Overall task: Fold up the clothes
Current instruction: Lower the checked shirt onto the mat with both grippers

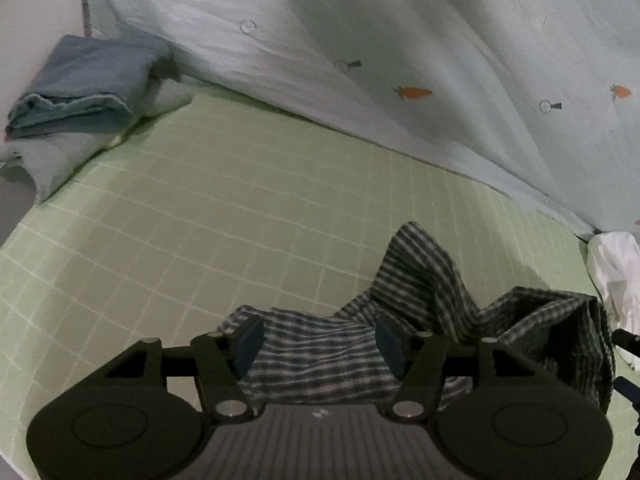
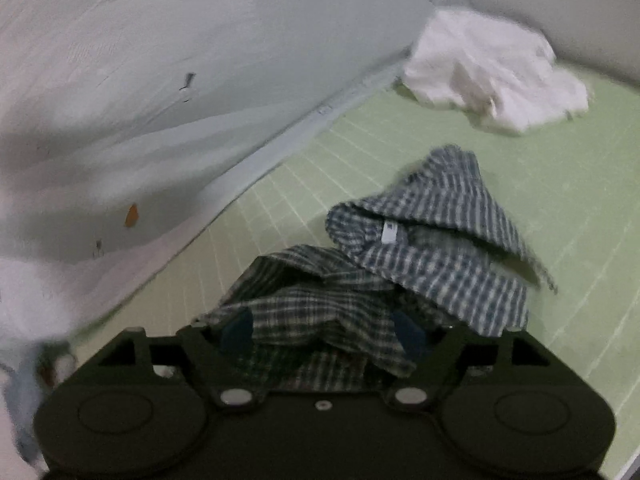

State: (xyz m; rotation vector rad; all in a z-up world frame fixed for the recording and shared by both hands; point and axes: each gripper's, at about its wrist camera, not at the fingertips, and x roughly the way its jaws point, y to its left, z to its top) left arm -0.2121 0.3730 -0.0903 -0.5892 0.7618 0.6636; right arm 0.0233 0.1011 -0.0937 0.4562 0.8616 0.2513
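On the green gridded mat [image 1: 200,208], a blue garment [image 1: 80,92] is seen already folded, a white one [image 2: 492,84] is left crumpled, and the checked shirt [image 1: 320,348] is bunched unfolded between the spread, unclamped jaws of both the left gripper [image 1: 318,346] and right gripper [image 2: 324,334].

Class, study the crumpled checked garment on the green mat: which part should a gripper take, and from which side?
Probably grip the checked garment at its raised peak, coming down from above: that fold stands clear of the green mat, while its other edges lie flat or bunched.
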